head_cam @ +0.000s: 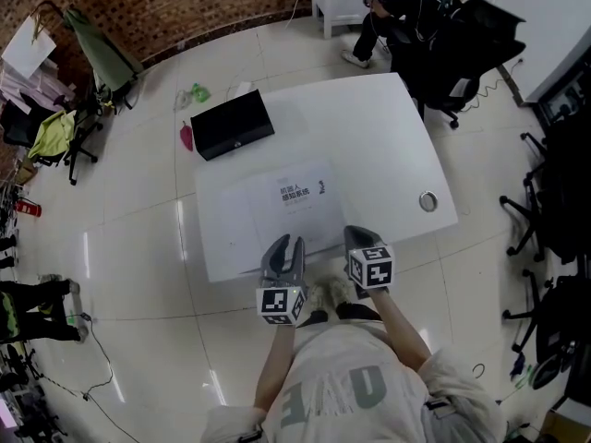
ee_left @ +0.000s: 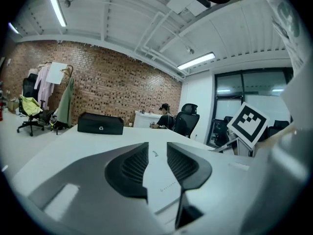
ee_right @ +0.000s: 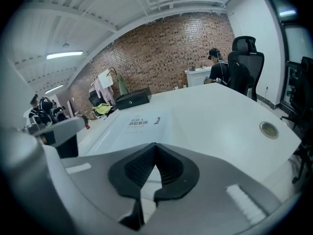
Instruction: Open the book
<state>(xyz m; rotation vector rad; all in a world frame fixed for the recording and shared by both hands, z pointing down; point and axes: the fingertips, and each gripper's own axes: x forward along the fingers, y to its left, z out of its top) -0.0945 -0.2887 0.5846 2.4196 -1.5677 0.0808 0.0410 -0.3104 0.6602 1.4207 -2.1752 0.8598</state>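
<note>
A thin white book (head_cam: 300,199) with dark print on its cover lies flat and closed on the white table (head_cam: 388,146), near the front edge. My left gripper (head_cam: 288,243) sits low at the book's near edge, jaws a little apart; in the left gripper view the book (ee_left: 159,180) shows through the narrow gap of the left gripper (ee_left: 157,153), and no pad presses on it. My right gripper (head_cam: 358,233) hovers just right of the book's near corner. In the right gripper view the right gripper (ee_right: 155,151) is shut with nothing seen between its pads, and the book (ee_right: 142,124) lies ahead.
A black box (head_cam: 231,125) stands at the table's far left corner. A round metal grommet (head_cam: 428,201) sits near the right edge. A black office chair (head_cam: 462,49) and a seated person (head_cam: 406,7) are beyond the far right corner. Tiled floor surrounds the table.
</note>
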